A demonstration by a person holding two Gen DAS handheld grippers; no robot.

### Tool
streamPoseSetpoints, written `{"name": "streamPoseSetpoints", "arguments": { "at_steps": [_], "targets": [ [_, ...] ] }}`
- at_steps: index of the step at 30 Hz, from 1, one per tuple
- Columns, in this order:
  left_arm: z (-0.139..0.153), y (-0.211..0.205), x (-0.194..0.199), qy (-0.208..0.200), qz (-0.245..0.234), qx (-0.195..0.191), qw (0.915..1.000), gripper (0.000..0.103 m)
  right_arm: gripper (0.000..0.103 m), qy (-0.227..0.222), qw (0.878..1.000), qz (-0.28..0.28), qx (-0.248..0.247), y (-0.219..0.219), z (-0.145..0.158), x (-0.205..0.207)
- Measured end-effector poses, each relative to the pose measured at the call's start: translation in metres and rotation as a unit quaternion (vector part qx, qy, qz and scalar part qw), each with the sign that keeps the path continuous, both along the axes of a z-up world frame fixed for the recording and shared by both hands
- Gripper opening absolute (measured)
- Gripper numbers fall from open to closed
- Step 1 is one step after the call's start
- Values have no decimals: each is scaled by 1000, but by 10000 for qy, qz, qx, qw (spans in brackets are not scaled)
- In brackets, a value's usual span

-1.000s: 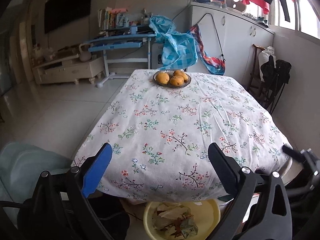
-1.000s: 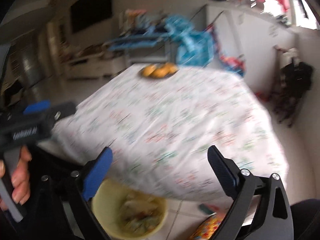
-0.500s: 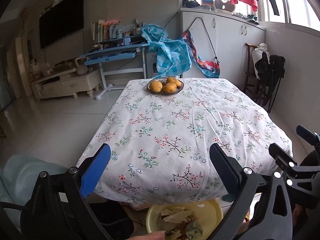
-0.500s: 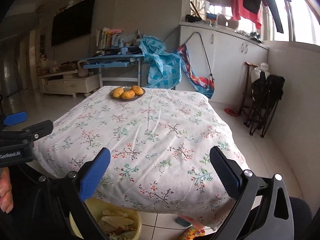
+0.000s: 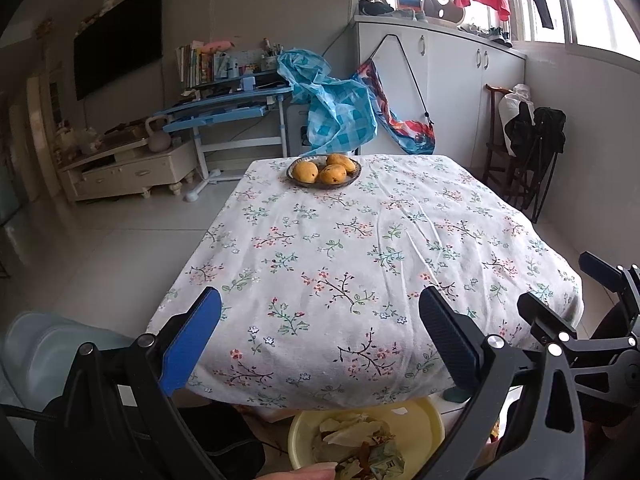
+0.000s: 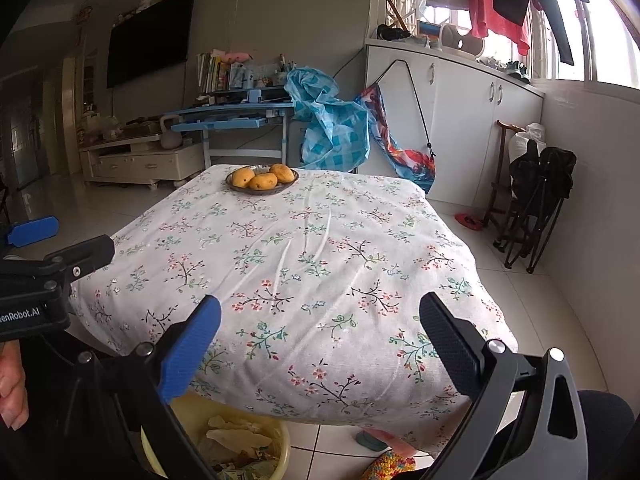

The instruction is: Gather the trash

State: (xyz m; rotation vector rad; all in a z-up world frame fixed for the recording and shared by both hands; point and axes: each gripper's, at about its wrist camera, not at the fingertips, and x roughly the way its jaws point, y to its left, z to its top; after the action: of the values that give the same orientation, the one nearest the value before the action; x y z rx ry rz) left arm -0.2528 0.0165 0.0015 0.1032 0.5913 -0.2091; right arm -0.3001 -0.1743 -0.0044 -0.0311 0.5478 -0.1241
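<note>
Both grippers have risen since a second ago: my left gripper (image 5: 320, 340) and right gripper (image 6: 320, 340) hover wide open, empty, above the table's (image 5: 360, 248) near edge. Below it, one yellow bin (image 5: 420, 420) holds the trash (image 5: 360, 440). Three mangoes (image 5: 324, 170) share one bowl (image 5: 356, 174) at its far end; a stray reach there could, I judge, snag the cloth.
</note>
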Motion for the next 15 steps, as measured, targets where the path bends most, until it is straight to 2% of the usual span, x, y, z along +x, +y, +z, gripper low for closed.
{"name": "streamPoseSetpoints", "arguments": {
  "at_steps": [15],
  "targets": [
    [-4,-5,1,89,-122,-43,9999,96,95,7,9999,26,161,0,1,1]
  ]
}}
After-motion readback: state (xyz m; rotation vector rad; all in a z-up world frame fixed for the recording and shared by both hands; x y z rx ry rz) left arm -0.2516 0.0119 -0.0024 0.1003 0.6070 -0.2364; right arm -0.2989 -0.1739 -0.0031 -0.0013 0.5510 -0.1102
